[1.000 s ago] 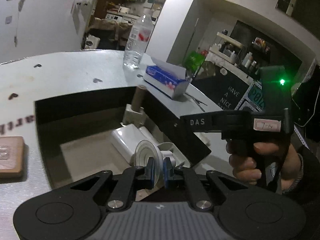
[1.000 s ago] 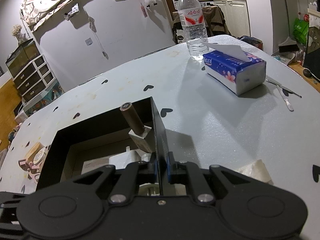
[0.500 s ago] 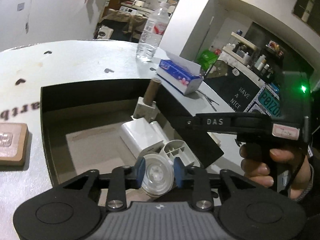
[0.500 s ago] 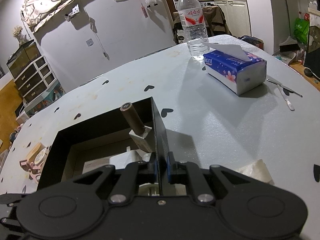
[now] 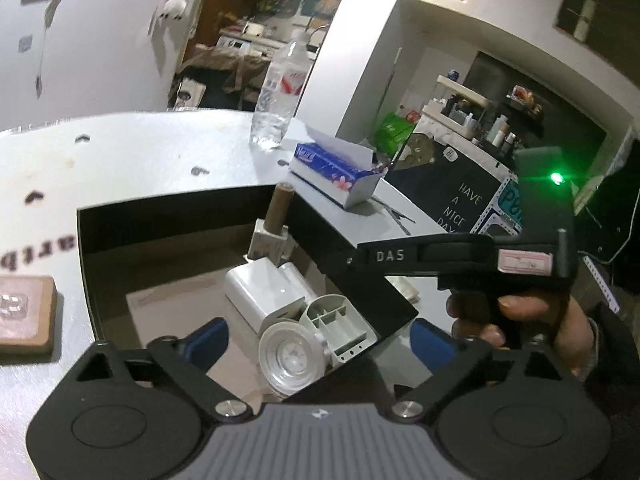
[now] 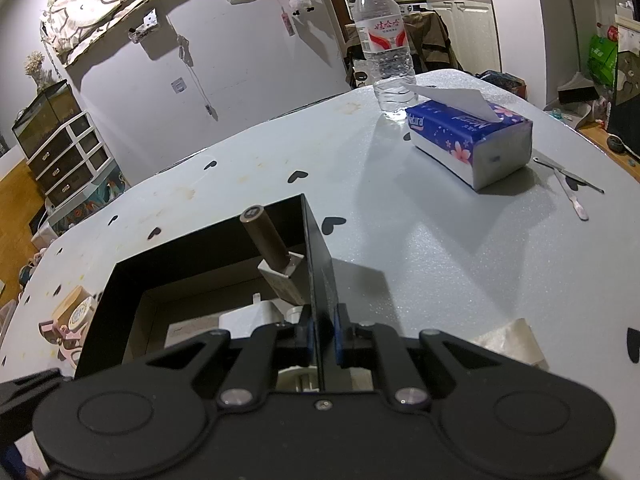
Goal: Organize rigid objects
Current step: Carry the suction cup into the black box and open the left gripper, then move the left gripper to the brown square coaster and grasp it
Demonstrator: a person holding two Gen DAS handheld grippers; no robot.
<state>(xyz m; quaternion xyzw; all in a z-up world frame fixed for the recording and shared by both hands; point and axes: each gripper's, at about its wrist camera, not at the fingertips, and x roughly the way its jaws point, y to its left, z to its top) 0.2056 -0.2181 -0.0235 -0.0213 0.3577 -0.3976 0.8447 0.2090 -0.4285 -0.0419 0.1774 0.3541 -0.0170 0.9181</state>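
round clear plastic reel (image 5: pixel 290 358), ribbed face up, inside black box (image 5: pixel 168 216)

Left tongs (image 5: pixel 318 338) went from clamped to opening wide; round clear plastic cap (image 5: pixel 291 360) released, now lying in black box (image 5: pixel 168 216).

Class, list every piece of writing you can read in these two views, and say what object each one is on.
"DAS": on the right hand-held gripper.
"HAVE A NICE DAY": on the black sign, last word partly cut off.
"Natural": on the tissue pack.
"artp": on the table, cut off at the picture's edge.
Water bottle label: red characters, too small to read.
Pink sticker on that gripper: blurred.
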